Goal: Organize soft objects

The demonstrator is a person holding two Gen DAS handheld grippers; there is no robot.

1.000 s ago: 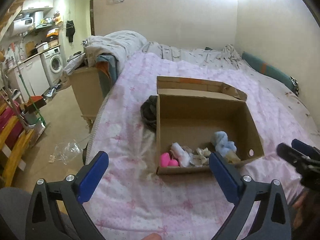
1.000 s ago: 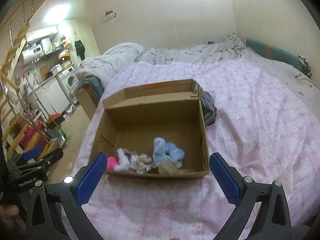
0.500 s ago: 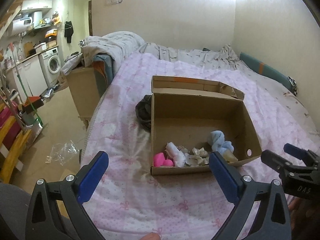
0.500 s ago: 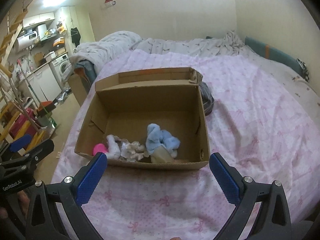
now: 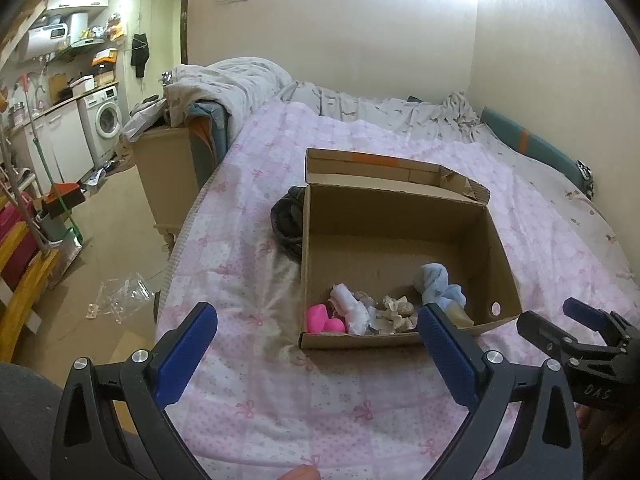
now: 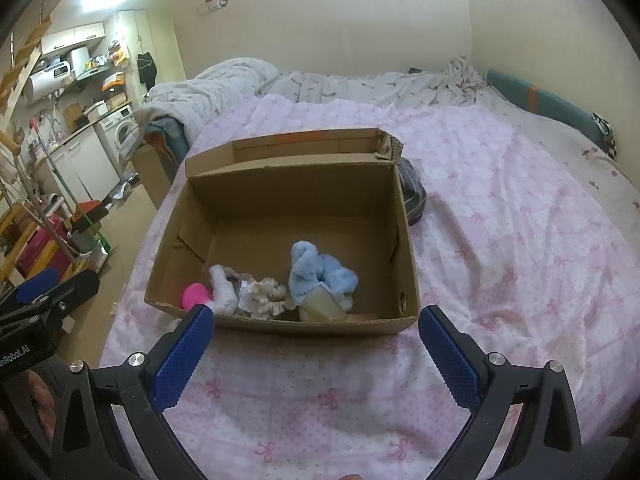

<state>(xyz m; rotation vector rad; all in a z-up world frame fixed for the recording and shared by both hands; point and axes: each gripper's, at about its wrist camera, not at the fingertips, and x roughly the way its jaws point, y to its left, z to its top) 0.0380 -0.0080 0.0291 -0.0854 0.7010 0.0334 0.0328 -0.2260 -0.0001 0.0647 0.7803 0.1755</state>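
**Both grippers empty over the bed, soft things in the box**

Nearest you, your left gripper hangs over the pink bow-print bedspread with its jaws spread wide and nothing between them. Your right gripper does the same — jaws wide apart, holding nothing — just short of the box's near wall.

Past the blue pads sits the open cardboard box, resting on the bedspread with its lid flap folded back on the far side. The soft things lie bunched along the near wall inside it: a pink item at the left end, a white sock touching it, a cream scrunchie next, then a light-blue fluffy cloth with a pale yellowish piece against its front.

Beside the box, outside it on the bedspread, lies a dark bundled garment — touching the box wall.

Farther off, a rumpled grey duvet is heaped at the head of the bed.
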